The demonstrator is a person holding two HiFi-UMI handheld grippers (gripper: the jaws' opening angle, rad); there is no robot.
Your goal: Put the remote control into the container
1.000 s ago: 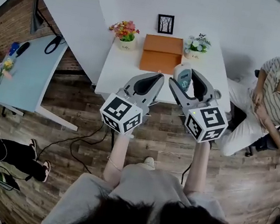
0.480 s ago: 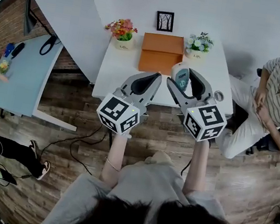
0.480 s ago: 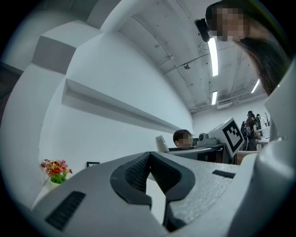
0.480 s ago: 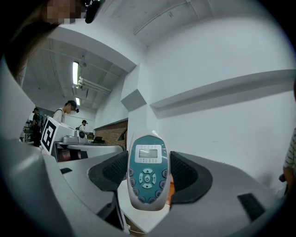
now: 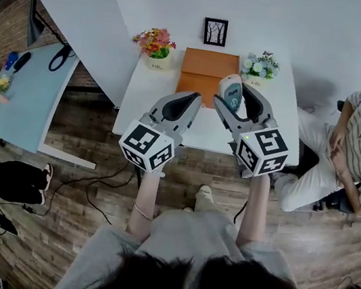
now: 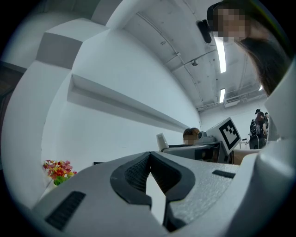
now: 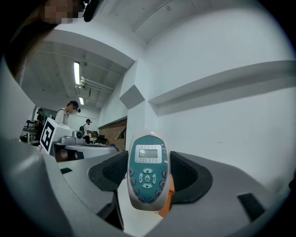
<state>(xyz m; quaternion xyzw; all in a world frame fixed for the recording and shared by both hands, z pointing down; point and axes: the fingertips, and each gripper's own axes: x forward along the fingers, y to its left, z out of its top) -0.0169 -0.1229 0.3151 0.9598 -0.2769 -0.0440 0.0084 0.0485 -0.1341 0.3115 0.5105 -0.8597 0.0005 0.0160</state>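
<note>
White table [image 5: 147, 90], remote control [image 7: 147, 172] in right tongs [image 5: 232, 95]

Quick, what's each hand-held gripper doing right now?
Left hand-held gripper: shut, empty.
Right hand-held gripper: shut on the remote control.

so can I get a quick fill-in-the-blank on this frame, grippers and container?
1. The right gripper is shut on the ___.
2. The left gripper is shut, with ___ between its jaws.
3. The container on the white table is ___ in colour.
Missing words: remote control; nothing; orange.
</note>
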